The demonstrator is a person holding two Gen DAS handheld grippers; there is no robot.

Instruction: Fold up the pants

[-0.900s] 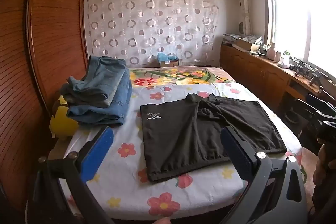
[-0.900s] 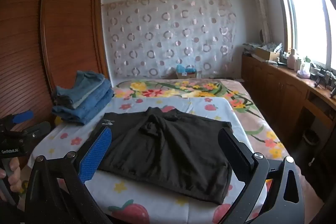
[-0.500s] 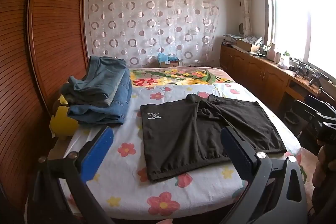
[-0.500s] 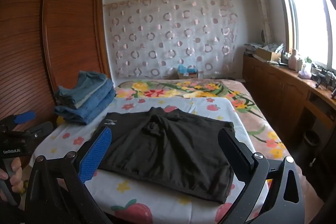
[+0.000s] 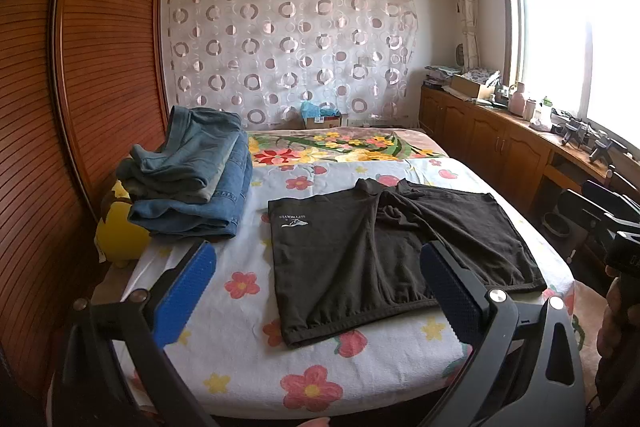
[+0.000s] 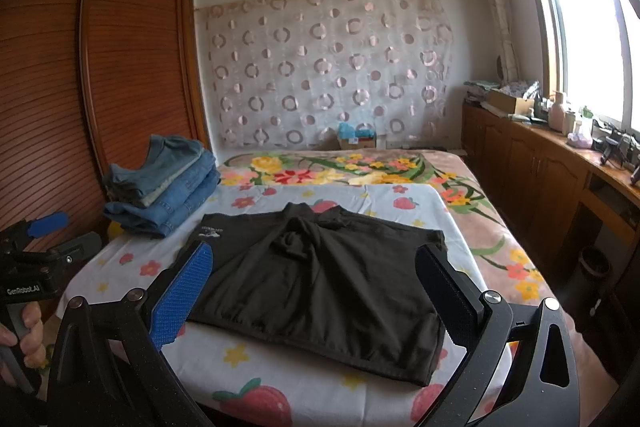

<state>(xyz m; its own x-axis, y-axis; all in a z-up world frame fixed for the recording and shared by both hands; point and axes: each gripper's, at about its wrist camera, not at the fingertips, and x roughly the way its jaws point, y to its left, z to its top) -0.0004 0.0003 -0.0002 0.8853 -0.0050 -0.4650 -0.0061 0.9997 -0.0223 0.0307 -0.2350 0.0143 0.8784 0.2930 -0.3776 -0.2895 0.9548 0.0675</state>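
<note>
Daylight from the window on the right falls across a bed (image 5: pixel 240 367) spread with a flowered sheet, and on it the black pants (image 5: pixel 384 255) lie flat, waistband along the near edge, legs running away toward the far wall and splayed apart in a shallow V. They appear to be short-legged, though the fisheye makes that hard to judge.

Both tools hover short of the near edge of the bed, tilted a little downward, each with its jaws spread as wide as they go and nothing between them. The left gripper (image 5: pixel 316 291) faces the left half of the waistband; the right gripper (image 6: pixel 312 291) looks onto the right half, with the crumpled crotch straight ahead. So each hand is nearer its own side of the garment, and the pants' long axis runs forward from both.

A stack of folded jeans (image 5: pixel 192 183) sits at the left edge beside the wooden wardrobe (image 5: pixel 100 67), near the left leg but not touching it. Nothing blocks the approach to the waistband.
</note>
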